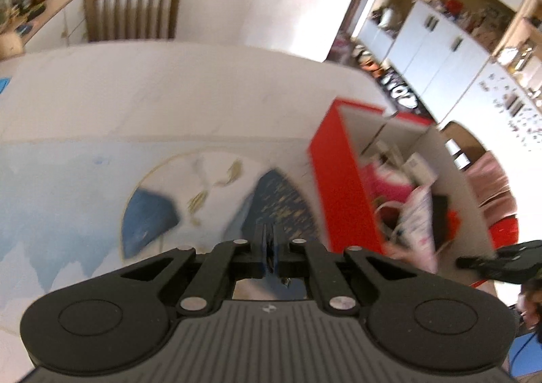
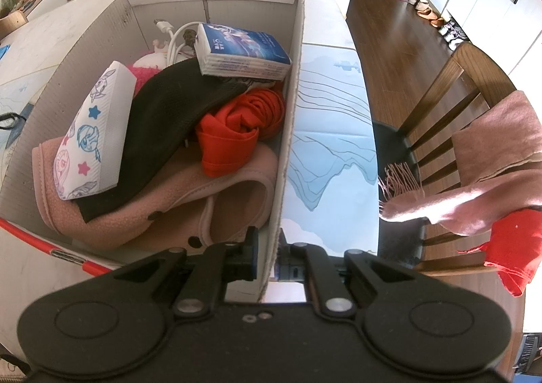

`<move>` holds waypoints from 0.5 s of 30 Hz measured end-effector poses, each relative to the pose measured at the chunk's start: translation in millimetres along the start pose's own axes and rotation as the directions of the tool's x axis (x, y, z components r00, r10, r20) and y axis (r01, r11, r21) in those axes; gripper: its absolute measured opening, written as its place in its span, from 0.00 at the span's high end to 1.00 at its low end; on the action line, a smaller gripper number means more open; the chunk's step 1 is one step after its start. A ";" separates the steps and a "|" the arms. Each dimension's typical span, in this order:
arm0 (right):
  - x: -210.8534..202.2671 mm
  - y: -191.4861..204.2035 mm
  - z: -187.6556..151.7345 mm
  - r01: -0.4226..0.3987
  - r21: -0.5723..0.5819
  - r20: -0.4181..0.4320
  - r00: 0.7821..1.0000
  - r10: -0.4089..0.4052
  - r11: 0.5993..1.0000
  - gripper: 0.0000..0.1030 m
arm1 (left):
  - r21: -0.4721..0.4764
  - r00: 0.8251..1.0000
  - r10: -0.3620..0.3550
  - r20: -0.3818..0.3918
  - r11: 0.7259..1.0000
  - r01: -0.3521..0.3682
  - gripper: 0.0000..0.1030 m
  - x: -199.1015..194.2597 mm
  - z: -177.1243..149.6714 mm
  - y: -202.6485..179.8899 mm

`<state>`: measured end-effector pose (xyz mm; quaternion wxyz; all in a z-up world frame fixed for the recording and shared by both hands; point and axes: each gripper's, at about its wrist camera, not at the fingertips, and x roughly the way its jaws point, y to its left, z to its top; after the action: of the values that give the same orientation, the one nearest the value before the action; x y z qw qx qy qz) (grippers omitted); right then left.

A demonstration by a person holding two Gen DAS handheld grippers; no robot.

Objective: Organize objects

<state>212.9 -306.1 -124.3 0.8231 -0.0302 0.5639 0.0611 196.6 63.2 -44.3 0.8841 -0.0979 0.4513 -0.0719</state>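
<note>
A red cardboard box [image 1: 338, 186] stands open on the table, its white inside wall [image 2: 294, 78] rising between my right gripper's fingers. My right gripper [image 2: 271, 257] is shut on that wall at the box's near right corner; it also shows as a black shape [image 1: 491, 261] beside the box. Inside lie a pink fleece garment [image 2: 169, 213], a black cloth [image 2: 162, 118], a red cloth [image 2: 237, 125], a cartoon-printed tissue pack [image 2: 98, 132] and a blue tissue pack [image 2: 244, 51]. My left gripper [image 1: 271, 244] is shut on the near edge of a round blue-and-white disc [image 1: 203, 200], held above the table left of the box.
A pale blue landscape mat [image 2: 325, 152] covers the table under the box. A wooden chair [image 1: 132, 10] stands at the far side. Another chair [image 2: 440, 118] on the right carries a pink scarf [image 2: 481, 162] and a red cloth [image 2: 515, 247]. Wooden floor and white cabinets lie beyond.
</note>
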 end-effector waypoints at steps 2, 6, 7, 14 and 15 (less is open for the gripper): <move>0.0 0.0 -0.1 0.000 0.000 0.000 1.000 0.000 1.000 0.93 | 0.021 0.999 -0.031 0.025 0.999 0.031 0.98 -6.7 11.1 -9.8; -0.3 -0.3 0.4 -0.001 0.001 0.001 1.000 0.001 1.000 0.93 | 0.084 0.995 -0.080 0.063 0.994 0.074 0.98 -13.9 32.1 -35.5; -0.4 -0.1 0.2 -0.001 0.001 0.002 1.000 0.001 1.000 0.93 | 0.106 0.993 -0.088 0.072 0.991 0.081 0.98 -14.9 37.6 -41.8; -6.0 -4.3 2.5 -0.013 -0.004 0.017 1.000 0.014 1.000 0.94 | 0.175 0.995 -0.098 0.019 0.980 0.094 0.98 -1.1 37.8 -55.2; -5.4 -4.3 2.7 -0.013 -0.005 0.016 1.000 0.013 1.000 0.94 | 0.182 0.994 -0.108 0.006 0.978 0.105 0.98 1.9 34.0 -54.1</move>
<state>214.1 -310.4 -118.4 0.8271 -0.0279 0.5572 0.0679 223.2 14.0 -13.4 0.8878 -0.0416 0.4298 -0.1590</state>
